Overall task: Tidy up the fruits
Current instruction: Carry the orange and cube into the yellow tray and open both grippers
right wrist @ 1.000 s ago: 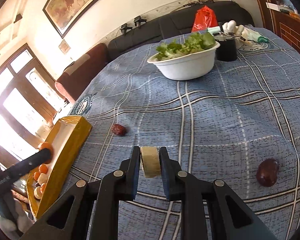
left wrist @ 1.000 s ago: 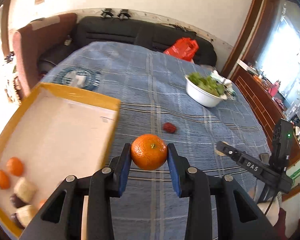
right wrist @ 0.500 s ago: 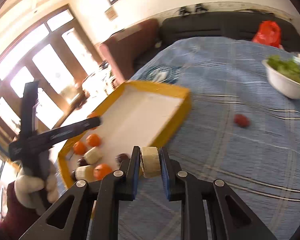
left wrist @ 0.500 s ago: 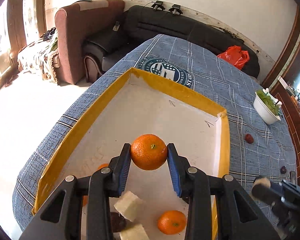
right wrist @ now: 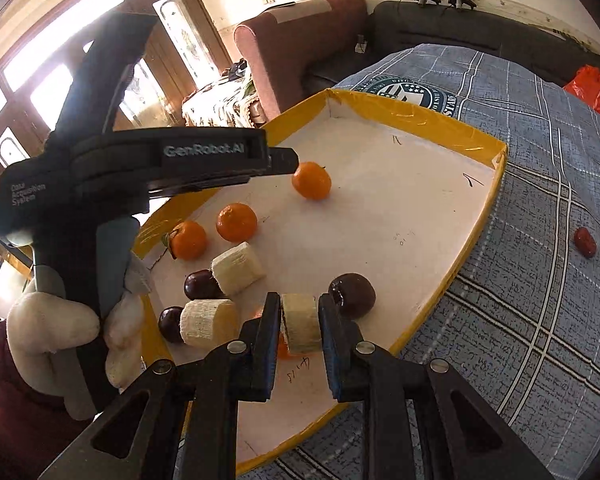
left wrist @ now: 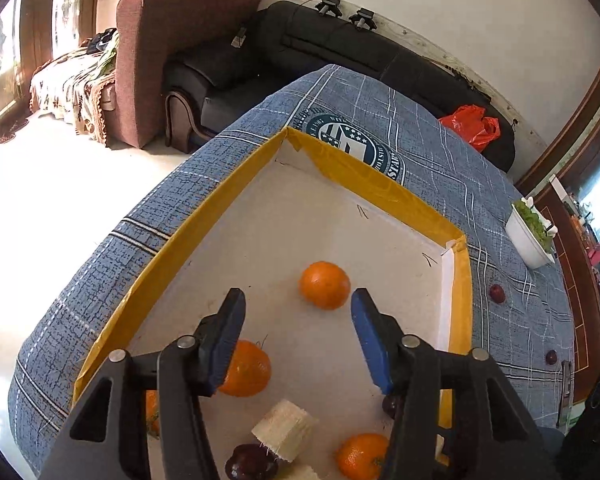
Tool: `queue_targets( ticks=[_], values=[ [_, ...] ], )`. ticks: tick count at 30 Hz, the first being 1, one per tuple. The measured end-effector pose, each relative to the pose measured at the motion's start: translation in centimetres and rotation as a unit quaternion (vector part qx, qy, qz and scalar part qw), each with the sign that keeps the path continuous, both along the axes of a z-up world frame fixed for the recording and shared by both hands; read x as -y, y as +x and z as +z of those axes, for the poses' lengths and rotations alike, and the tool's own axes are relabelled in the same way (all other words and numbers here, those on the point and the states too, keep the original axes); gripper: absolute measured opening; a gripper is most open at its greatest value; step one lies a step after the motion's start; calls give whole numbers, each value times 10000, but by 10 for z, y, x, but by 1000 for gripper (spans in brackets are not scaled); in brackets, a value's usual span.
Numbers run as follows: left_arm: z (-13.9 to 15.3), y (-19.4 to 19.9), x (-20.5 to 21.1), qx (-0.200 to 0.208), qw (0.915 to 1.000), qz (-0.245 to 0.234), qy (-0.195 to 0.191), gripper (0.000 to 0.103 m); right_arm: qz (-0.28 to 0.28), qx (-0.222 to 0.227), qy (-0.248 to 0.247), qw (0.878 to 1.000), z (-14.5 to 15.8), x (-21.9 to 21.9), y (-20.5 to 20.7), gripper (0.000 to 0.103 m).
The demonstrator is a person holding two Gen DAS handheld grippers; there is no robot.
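The yellow-rimmed white tray [left wrist: 380, 184] lies on the blue checked cloth. My left gripper [left wrist: 298, 312] hovers over it with its jaws opening and nothing pressed between the pads. An orange [left wrist: 324, 285] rests on the tray floor just beyond the fingertips. In the right wrist view that orange [right wrist: 311, 180] lies under the tip of the left gripper [right wrist: 288, 162]. My right gripper [right wrist: 300, 304] is shut on a pale banana piece [right wrist: 300, 322] above the tray's [right wrist: 420, 120] near corner. Two more oranges [right wrist: 236, 222], banana pieces [right wrist: 238, 268] and dark round fruits [right wrist: 352, 294] lie in the tray.
A red date [right wrist: 585, 242] and another dark fruit [left wrist: 551, 357] lie on the cloth right of the tray. A white bowl of greens [left wrist: 530, 236] stands further right. A gloved hand [right wrist: 52, 328] holds the left gripper. Sofas and a red bag [left wrist: 472, 128] are behind the table.
The left gripper's jaws have spread and let go of the orange, which now lies on the tray floor. The right gripper has carried the banana piece from over the cloth to over the tray.
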State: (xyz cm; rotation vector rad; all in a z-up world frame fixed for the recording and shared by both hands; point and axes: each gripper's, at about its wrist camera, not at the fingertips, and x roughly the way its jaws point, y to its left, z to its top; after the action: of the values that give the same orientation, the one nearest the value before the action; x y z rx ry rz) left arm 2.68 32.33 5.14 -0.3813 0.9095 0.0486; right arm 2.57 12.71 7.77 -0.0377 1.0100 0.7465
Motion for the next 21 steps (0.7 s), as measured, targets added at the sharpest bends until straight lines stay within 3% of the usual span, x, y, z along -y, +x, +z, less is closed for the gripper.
queue_targets(
  ticks=[5,12,21],
  values=[
    [10,-22,-10,90,9988,200,-444,69,-30,-55,5,10000,-2,-1,-3,23],
    [36,-58,-6,460,9956,332,-750,73,-147,20,198,9997,12,13,-16,43],
    [65,-98,51,913,9934,-142,-676,81,-949,179,531,9939,32,86,-26,53]
  ],
)
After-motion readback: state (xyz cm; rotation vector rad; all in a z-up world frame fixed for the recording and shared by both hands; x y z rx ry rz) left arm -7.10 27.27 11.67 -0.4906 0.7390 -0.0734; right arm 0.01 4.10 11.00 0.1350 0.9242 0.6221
